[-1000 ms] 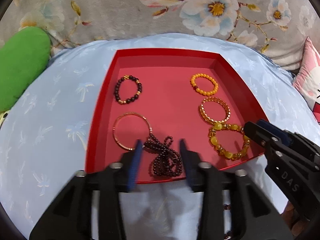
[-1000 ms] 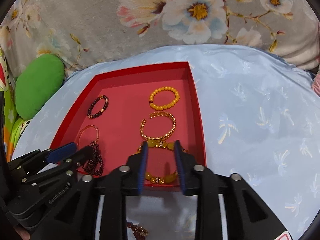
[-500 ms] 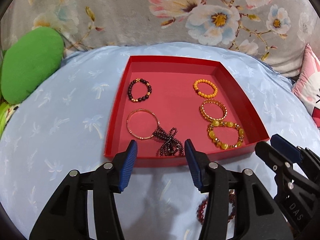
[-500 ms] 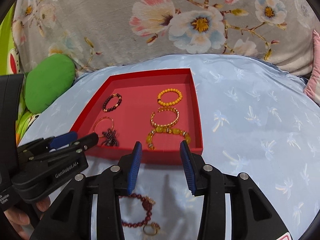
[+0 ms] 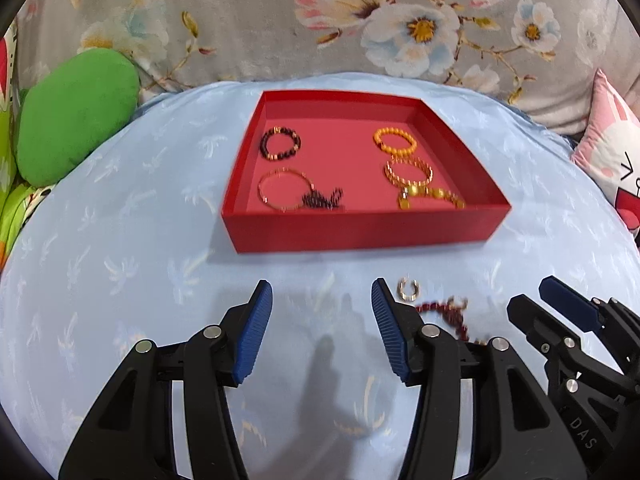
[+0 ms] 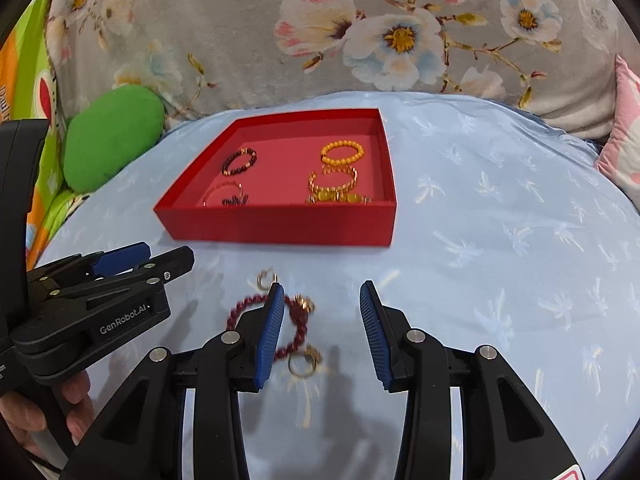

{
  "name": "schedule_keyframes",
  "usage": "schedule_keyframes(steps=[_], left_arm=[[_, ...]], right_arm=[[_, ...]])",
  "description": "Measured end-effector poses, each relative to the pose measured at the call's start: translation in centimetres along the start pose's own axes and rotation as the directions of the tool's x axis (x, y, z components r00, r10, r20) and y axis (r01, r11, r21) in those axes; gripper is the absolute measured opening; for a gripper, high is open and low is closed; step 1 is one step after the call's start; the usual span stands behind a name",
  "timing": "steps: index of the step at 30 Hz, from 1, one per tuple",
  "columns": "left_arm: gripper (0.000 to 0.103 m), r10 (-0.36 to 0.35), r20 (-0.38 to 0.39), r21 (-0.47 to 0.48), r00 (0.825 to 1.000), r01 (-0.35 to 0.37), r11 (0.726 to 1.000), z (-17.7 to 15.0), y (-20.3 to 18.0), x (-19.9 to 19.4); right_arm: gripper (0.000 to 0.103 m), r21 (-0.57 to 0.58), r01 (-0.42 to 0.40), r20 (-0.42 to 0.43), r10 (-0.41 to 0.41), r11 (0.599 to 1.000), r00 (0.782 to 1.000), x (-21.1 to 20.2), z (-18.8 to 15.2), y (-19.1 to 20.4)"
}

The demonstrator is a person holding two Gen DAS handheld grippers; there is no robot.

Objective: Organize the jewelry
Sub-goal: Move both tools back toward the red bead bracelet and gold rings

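A red tray on the light blue cloth holds several bracelets: dark bead, orange bead, thin gold bangle, gold chain, yellow stone and a dark bead pile. On the cloth in front of the tray lie a dark red bead bracelet, a small gold ring and another gold ring. My left gripper is open and empty. My right gripper is open above the red bracelet.
A green cushion lies at the far left. A floral fabric backs the scene. A pink cartoon pillow is at the right.
Both grippers have pulled back from over the tray toward me. The loose red bracelet and rings on the cloth have come into view. Both stayed open.
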State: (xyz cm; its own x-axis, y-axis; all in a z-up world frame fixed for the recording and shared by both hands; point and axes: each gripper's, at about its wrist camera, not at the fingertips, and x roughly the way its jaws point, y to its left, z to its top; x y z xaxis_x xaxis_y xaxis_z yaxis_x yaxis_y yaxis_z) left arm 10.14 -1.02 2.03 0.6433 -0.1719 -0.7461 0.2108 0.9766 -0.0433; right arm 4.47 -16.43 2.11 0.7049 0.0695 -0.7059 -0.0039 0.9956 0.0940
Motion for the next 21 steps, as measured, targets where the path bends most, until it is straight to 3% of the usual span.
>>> schedule_keyframes(steps=[7,16,18,21], left_arm=[[0.049,-0.048,-0.052,0.0,0.997,0.049,0.999,-2.7,-1.7,0.8],[0.048,-0.036,-0.08,0.03,0.996,0.039,0.999,-3.2,-3.8,2.8],[0.045,-0.014,-0.066,0.053,0.998,0.018,0.998,-3.2,-4.2,2.9],[0.03,0.0,-0.058,0.08,0.998,0.005,0.997,-3.3,-4.5,2.9]], right_arm=[[0.039,0.015,-0.008,-0.037,0.009,1.0,0.999,-0.5,-2.6,-0.5],[0.039,0.035,0.002,-0.053,0.0,0.999,0.999,-0.5,-3.6,-1.3],[0.039,0.037,0.005,-0.054,-0.003,0.999,0.999,-0.4,-3.6,-1.4],[0.039,0.039,0.003,-0.055,-0.001,0.999,0.999,-0.4,-3.6,-1.5]])
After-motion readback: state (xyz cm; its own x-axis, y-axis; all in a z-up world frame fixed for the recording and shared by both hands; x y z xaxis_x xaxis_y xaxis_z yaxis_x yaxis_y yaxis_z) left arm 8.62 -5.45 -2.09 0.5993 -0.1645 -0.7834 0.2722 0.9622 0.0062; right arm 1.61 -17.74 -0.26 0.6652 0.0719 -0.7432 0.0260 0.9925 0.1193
